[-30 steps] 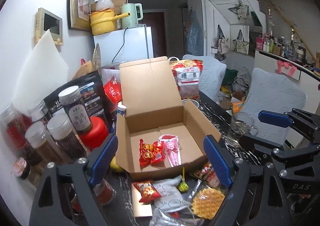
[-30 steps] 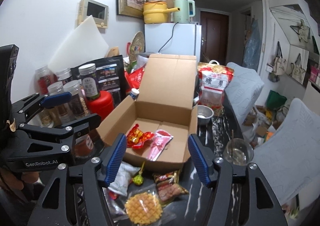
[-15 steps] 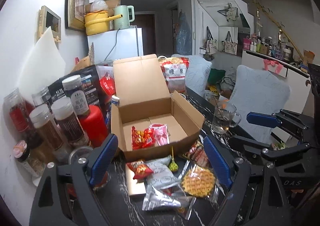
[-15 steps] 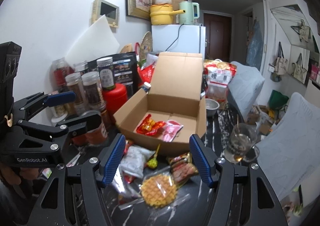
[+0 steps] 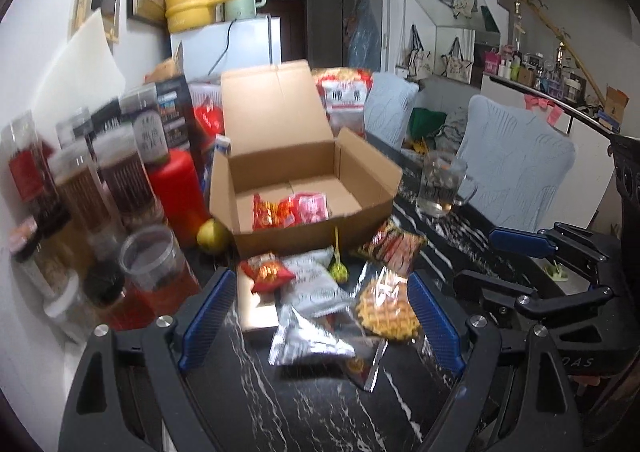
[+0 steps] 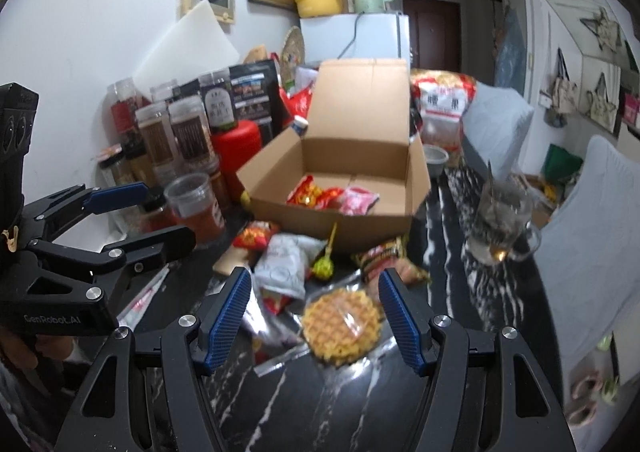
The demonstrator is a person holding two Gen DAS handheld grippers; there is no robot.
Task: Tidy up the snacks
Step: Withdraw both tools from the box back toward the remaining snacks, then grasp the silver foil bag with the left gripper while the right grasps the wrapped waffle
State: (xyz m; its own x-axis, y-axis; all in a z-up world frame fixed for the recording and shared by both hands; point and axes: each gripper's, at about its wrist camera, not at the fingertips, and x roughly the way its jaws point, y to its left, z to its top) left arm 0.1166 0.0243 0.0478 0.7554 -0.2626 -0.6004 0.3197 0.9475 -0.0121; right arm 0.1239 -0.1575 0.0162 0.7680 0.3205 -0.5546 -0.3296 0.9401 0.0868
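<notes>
An open cardboard box (image 5: pixel 360 176) (image 6: pixel 280 180) stands on the black marble table and holds red snack packets (image 5: pixel 272 212) (image 6: pixel 316 196) and a pink packet (image 5: pixel 310 208) (image 6: pixel 358 200). In front of it lie loose snacks: a wrapped waffle (image 5: pixel 386 310) (image 6: pixel 340 322), a white packet (image 5: pixel 308 284) (image 6: pixel 284 264), a small red packet (image 5: pixel 266 272) (image 6: pixel 254 234), a dark red packet (image 5: pixel 392 246) (image 6: pixel 384 256), a green lollipop (image 5: pixel 338 270) (image 6: pixel 324 266) and a silver packet (image 5: pixel 304 344). My left gripper (image 5: pixel 320 316) is open and empty above the pile. My right gripper (image 6: pixel 316 316) is open and empty, the waffle between its fingers.
Spice jars (image 5: pixel 124 180) (image 6: pixel 188 136), a red canister (image 5: pixel 180 188) (image 6: pixel 240 148) and a plastic cup (image 5: pixel 152 264) (image 6: pixel 196 204) crowd the left side. A glass mug (image 5: pixel 440 188) (image 6: pixel 500 220) stands at the right. A large snack bag (image 5: pixel 346 100) (image 6: pixel 444 112) stands behind the box.
Both grippers have drawn back from the box and lowered toward the loose snacks. The waffle and packets now sit between the open fingers. Nothing was taken hold of.
</notes>
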